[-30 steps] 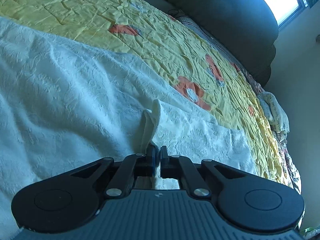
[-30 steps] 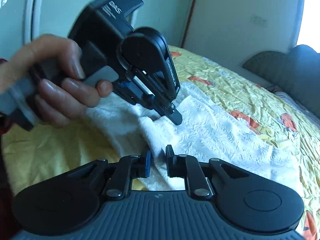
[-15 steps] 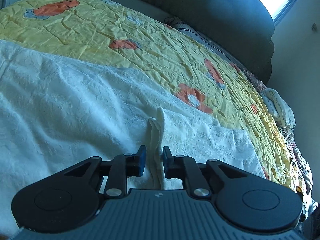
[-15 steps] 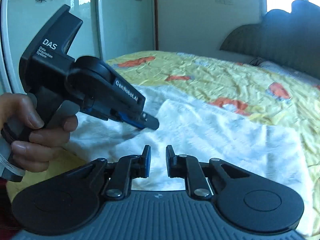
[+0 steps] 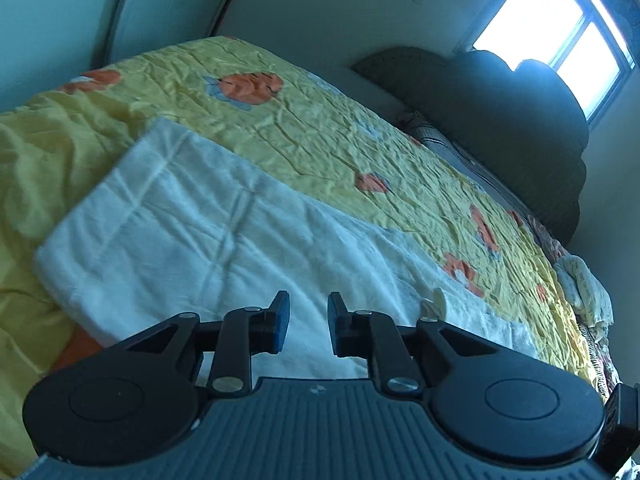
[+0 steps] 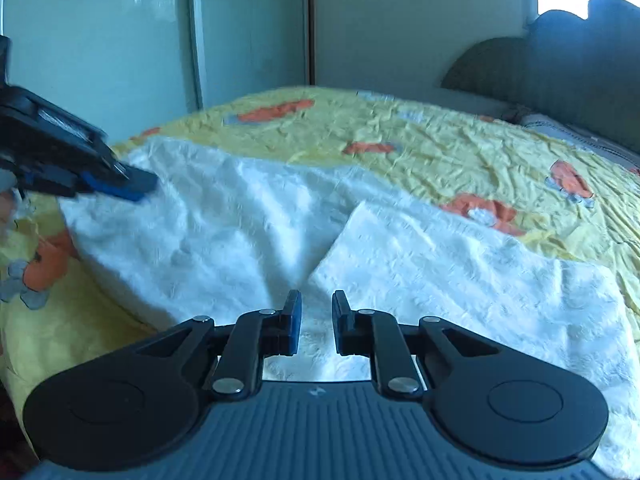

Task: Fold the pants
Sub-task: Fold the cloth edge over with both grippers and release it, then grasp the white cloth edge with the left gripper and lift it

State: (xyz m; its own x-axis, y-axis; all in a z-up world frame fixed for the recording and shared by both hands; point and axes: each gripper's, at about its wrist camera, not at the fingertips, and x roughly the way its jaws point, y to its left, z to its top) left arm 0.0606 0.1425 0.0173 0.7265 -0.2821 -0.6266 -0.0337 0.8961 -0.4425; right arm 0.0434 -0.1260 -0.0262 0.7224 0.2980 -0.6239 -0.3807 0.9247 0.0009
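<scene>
White textured pants (image 5: 224, 240) lie across a yellow flowered bedspread (image 5: 304, 120), with one layer folded over the other; its corner shows in the right wrist view (image 6: 360, 212). My left gripper (image 5: 308, 320) hovers above the pants. Its jaws are opening and nothing is between them. In the right wrist view the left gripper (image 6: 132, 186) is at the pants' far left end, blurred. My right gripper (image 6: 316, 320) stands low over the near edge of the pants (image 6: 440, 280), its jaws a little apart with only cloth behind the gap.
A dark padded headboard (image 5: 520, 112) and a bright window (image 5: 560, 28) are at the bed's far end. A pillow (image 5: 452, 144) lies below the headboard. Crumpled clothes (image 5: 580, 284) sit at the bed's right edge. Pale wardrobe doors (image 6: 240, 32) stand behind the bed.
My left gripper let go of the raised fold of the pants, opened, and swung away to the left and upward. The right gripper shifted slightly and rolled level; its gap is unchanged.
</scene>
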